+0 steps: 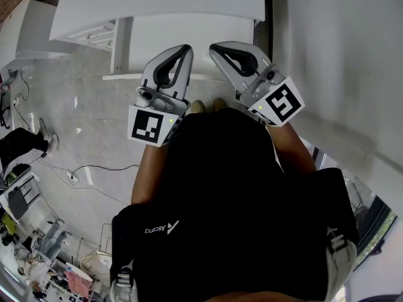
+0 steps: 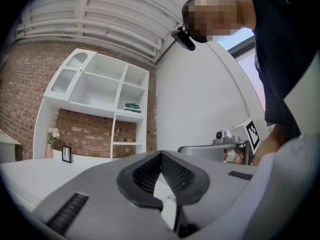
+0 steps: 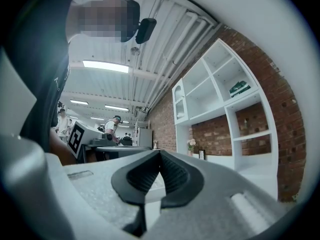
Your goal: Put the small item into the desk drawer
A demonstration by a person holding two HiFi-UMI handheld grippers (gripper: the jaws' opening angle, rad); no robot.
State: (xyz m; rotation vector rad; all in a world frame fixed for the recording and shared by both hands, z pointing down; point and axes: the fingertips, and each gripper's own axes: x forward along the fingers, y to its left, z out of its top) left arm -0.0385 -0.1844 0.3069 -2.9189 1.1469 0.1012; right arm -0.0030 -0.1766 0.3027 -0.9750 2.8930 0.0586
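**Both grippers shut and empty by the white desk**

We hold the left grey gripper (image 2: 161,154) with its two black jaws pressed together at the tips. Nothing sits between them. The right grey gripper (image 3: 160,151) is the same, with its jaws closed tight on nothing. In the head view we hold both up side by side in front of our chest. Their tips are near each other but apart, and they point at the long white desk (image 1: 157,2).

We cannot find the small item in any view. Our black shirt (image 1: 227,200) fills the lower half of the head view and hides whatever is under our arms. Only the tips of our shoes (image 1: 206,106) peek out between the grippers. The far side of the desk is cut off by the top edge of that view. Under the left end of the desk top we see some white slats (image 1: 94,31). They may be the drawer, but we cannot tell.

A thin black cable (image 1: 94,167) lies on the grey floor (image 1: 94,118) to our left. A plain white wall (image 1: 334,55) stands to our right. Behind the desk, a white shelf unit (image 2: 100,89) stands against a red brick wall (image 2: 95,131). One shelf holds a dark green thing (image 2: 132,107) that is too small to name. Some pale pink flowers (image 2: 52,133) and a small black picture frame (image 2: 66,154) stand on the desk. In the right gripper view, other people (image 3: 114,126) stand far off across the room.
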